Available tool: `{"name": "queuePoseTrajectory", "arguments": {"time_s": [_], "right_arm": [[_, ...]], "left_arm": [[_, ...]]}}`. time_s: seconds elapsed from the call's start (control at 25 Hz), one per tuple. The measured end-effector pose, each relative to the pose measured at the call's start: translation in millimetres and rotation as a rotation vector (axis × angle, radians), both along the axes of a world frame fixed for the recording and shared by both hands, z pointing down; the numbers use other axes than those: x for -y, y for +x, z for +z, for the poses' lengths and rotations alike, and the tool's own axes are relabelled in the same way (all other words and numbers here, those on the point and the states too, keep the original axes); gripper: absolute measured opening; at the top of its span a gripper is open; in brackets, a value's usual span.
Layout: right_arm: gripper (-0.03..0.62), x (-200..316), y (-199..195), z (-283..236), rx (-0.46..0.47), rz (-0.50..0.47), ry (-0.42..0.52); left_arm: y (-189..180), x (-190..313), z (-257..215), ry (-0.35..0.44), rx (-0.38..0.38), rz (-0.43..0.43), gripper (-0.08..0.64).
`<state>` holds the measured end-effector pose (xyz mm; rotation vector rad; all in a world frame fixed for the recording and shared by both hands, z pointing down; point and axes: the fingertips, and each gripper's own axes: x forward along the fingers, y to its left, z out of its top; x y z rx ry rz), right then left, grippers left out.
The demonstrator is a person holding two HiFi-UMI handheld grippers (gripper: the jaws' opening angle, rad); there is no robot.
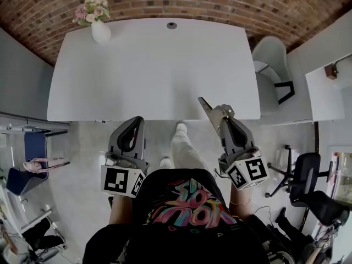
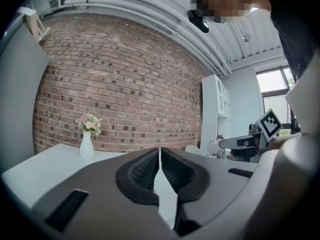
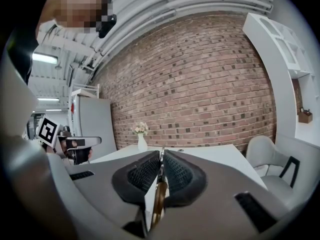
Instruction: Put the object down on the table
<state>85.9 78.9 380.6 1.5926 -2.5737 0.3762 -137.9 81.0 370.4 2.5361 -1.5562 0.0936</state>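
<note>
My right gripper [image 1: 224, 112] is held over the floor just short of the white table's [image 1: 154, 65] near edge. It is shut on a thin flat tool, whose grey pointed blade [image 1: 207, 109] sticks out past the jaws toward the table. In the right gripper view the tool's brownish handle [image 3: 158, 200] runs down between the jaws of the right gripper [image 3: 161, 156]. My left gripper [image 1: 137, 121] hangs level with it, also short of the table edge. In the left gripper view the left gripper [image 2: 159, 154] has its jaws closed tip to tip with nothing between them.
A white vase of flowers [image 1: 100, 29] stands at the table's far left corner, and a round cable hole [image 1: 172, 25] sits at the far edge. A white chair [image 1: 272, 65] stands at the table's right side. An office chair [image 1: 308, 180] is right of me, a blue chair [image 1: 33, 158] left.
</note>
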Motion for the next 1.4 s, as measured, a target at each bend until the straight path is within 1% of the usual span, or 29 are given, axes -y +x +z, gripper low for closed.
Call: {"name": "queuePoseTrajectory", "arguments": {"time_s": [0.16,0.28,0.48,0.64,0.8,0.92,1.08,1.28,1.4], "right_arm": [[0.044,66.1,13.7,-9.1,0.001,-0.012,0.004],[0.044,110.5,23.2,-17.7,0.002,-0.04,0.013],[0.044,168.7,41.1,-29.6,0.018,-0.086,0.032],[0.044,206.8,44.9,-31.0,0.026,-0.131,0.034],[0.044,234.1,42.3,-34.5,0.04,-0.191,0.028],[0.044,251.1,39.6,-34.6,0.043,-0.209,0.018],[0.044,266.7,34.4,-32.9,0.06,-0.203,0.004],[0.043,272.1,32.0,-30.9,0.092,-0.162,-0.019],[0.044,273.7,30.3,-29.4,0.094,-0.153,-0.024]], "left_arm": [[18.1,62.2,-9.1,-0.002,-0.002,-0.009,0.032],[35.3,104.6,-19.4,0.017,-0.005,-0.015,0.032],[61.3,162.2,-34.5,0.044,-0.002,-0.03,0.032],[73.5,201.0,-40.4,0.061,-0.001,-0.054,0.032],[82.0,226.1,-43.2,0.059,0.001,-0.076,0.032],[81.2,240.5,-42.8,0.048,0.004,-0.085,0.032],[72.9,255.0,-40.6,0.036,0.006,-0.086,0.032],[67.9,263.8,-41.0,0.022,0.011,-0.057,0.032],[66.7,267.5,-41.3,0.023,0.007,-0.042,0.032]]}}
